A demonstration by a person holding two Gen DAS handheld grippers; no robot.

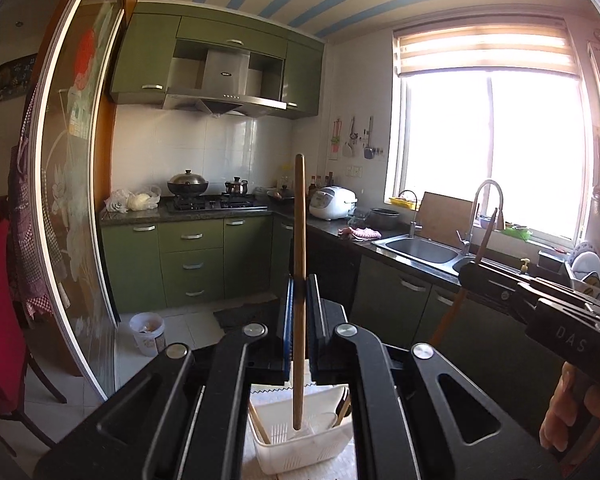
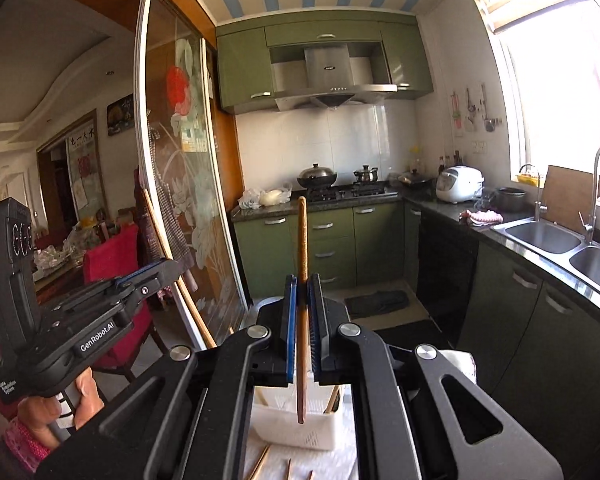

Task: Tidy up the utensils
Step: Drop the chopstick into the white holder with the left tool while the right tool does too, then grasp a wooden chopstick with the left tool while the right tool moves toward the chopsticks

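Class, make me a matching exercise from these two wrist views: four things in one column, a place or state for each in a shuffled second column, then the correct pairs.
Column 1
1. left gripper
2. white basket
3. rice cooker
4. wok with lid

Column 2
A. on the gas stove
B. on the counter between stove and sink
C. clamped on an upright wooden chopstick
D. below the grippers, holding a few utensils

Pairs: 1-C, 2-D, 3-B, 4-A

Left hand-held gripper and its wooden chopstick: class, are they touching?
Touching. The left wrist view shows the left hand-held gripper with both blue pads pressed against the upright wooden chopstick, no gap either side.
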